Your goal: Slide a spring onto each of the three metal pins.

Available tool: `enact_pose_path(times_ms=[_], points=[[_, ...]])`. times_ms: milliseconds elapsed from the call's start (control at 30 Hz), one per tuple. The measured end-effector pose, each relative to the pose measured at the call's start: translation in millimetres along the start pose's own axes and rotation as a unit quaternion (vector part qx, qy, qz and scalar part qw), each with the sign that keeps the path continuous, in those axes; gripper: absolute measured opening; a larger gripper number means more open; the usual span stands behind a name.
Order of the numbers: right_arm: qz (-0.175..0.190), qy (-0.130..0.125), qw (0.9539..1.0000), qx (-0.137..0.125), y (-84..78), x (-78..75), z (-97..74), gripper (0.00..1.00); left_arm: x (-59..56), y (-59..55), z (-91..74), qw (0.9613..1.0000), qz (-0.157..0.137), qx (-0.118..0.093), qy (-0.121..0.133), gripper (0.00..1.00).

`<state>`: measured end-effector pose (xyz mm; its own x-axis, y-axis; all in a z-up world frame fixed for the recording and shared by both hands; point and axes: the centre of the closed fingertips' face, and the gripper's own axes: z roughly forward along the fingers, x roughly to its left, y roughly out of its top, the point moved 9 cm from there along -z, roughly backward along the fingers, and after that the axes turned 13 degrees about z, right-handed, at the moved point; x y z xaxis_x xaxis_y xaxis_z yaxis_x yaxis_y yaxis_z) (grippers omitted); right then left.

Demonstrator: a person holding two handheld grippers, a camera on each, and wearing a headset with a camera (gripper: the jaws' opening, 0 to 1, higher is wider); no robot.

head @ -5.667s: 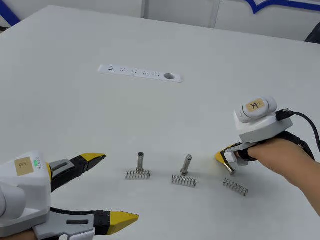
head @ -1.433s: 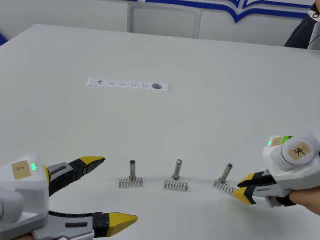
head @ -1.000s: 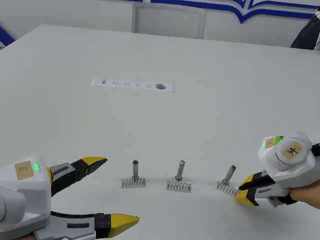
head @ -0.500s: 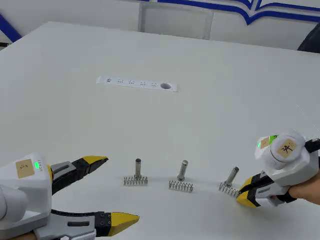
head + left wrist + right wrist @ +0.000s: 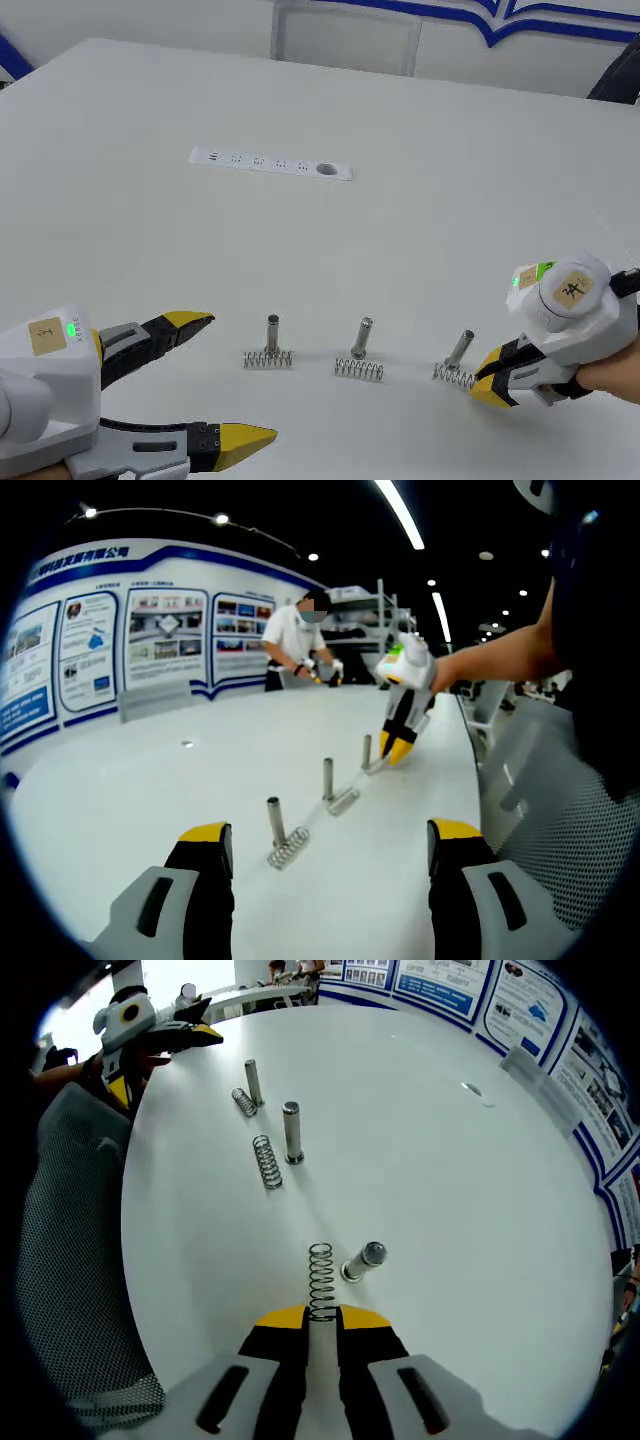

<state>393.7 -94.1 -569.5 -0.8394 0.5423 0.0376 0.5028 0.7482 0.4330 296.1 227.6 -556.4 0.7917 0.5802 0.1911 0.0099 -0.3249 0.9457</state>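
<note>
So the right-hand spring (image 5: 452, 375) (image 5: 320, 1278) is lying flat on the white table (image 5: 450, 200), right beside the foot of the right-hand pin (image 5: 460, 348) (image 5: 362, 1260). Its near end is caught between the yellow tips of the right gripper (image 5: 482, 385) (image 5: 312, 1315). In the right gripper view those jaws are squeezed almost together, with the last coils pinched between them and the rest of the spring poking straight out ahead. That pin looks a bit tilted in both views, but honestly it could just be lens distortion, hard to say.

The other two sets are sitting alone. The middle pin (image 5: 363, 338) (image 5: 291, 1132) stands upright with the middle spring (image 5: 359, 369) (image 5: 266, 1161) on its side just in front of it. Same deal with the left-hand pin (image 5: 272, 332) (image 5: 251, 1081) and the left-hand spring (image 5: 267, 358) (image 5: 241, 1101). None of the three pins has a spring on it.

The left gripper (image 5: 225, 378) (image 5: 330, 832) is down at the near left corner, well apart from the row, jaws spread wide with nothing between them. Its view looks straight down the line of pins toward the right gripper at the far end.

Further back on the table there's a white power strip (image 5: 270, 163).
</note>
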Motion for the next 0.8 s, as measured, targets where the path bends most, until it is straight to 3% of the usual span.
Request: enact_pose_path(times_ms=[267, 800], points=[[-0.012, -0.008, 0.9998, -0.012, 7.5, 6.3, -12.8, 0.12, -0.4, 0.2, 1.7, 1.0, 0.001, -0.002, -0.005, 0.81], [-0.024, -0.006, 0.9997, -0.003, 16.0, 10.5, -22.7, 0.12, -1.2, 1.8, 0.7, 1.0, 0.003, -0.003, -0.005, 0.81]])
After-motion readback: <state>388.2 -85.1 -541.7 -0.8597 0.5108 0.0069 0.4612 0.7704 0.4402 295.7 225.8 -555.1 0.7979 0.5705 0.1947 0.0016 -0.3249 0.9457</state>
